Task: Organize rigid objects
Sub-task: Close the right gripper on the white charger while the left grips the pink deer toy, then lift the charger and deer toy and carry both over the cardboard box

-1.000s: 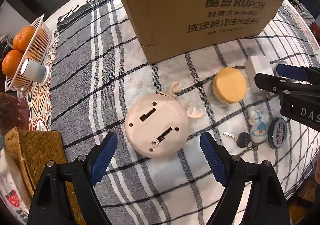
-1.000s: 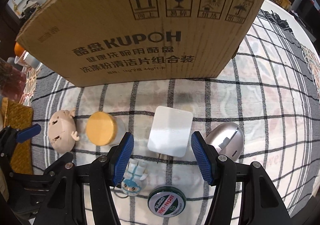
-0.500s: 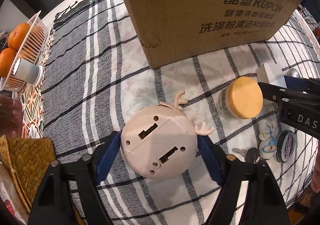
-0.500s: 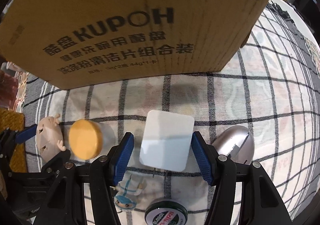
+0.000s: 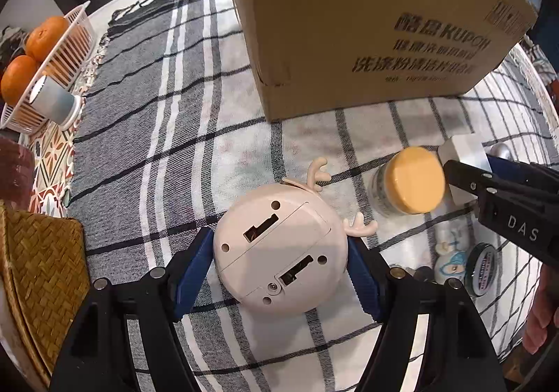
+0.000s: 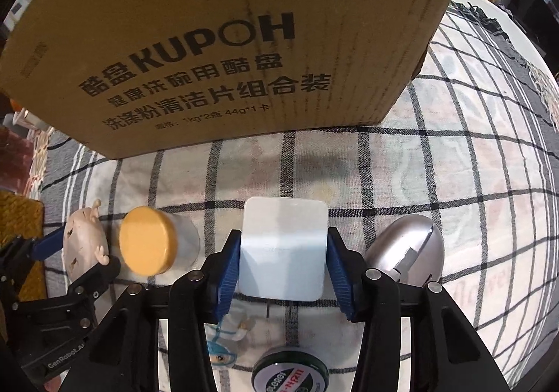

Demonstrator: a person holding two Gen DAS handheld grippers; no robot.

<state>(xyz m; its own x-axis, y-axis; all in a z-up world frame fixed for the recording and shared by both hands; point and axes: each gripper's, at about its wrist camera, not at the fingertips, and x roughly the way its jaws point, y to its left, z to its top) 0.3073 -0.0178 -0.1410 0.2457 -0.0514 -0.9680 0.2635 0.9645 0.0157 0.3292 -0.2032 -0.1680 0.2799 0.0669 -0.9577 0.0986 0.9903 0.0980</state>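
Observation:
My left gripper (image 5: 279, 273) is shut on a round beige deer-shaped toy (image 5: 279, 249), underside up, antlers pointing away, on the checked tablecloth. My right gripper (image 6: 283, 268) is shut on a white square charger (image 6: 283, 249); it also shows in the left wrist view (image 5: 461, 151). A large cardboard box (image 6: 227, 43) stands just behind both; it also shows in the left wrist view (image 5: 367, 25). The toy also shows at the left of the right wrist view (image 6: 82, 247), held by the left gripper's blue pad (image 6: 49, 245).
A jar with an orange lid (image 5: 415, 182) stands between the grippers. A silver mouse (image 6: 407, 247), a small figurine (image 6: 223, 339) and a round green tin (image 6: 290, 374) lie near the charger. A woven mat (image 5: 38, 273), a cup (image 5: 56, 102) and a basket of oranges (image 5: 45, 53) sit left.
Both grippers moved forward and closed: the left on the deer toy, the right on the white charger. Both were open around them one second ago.

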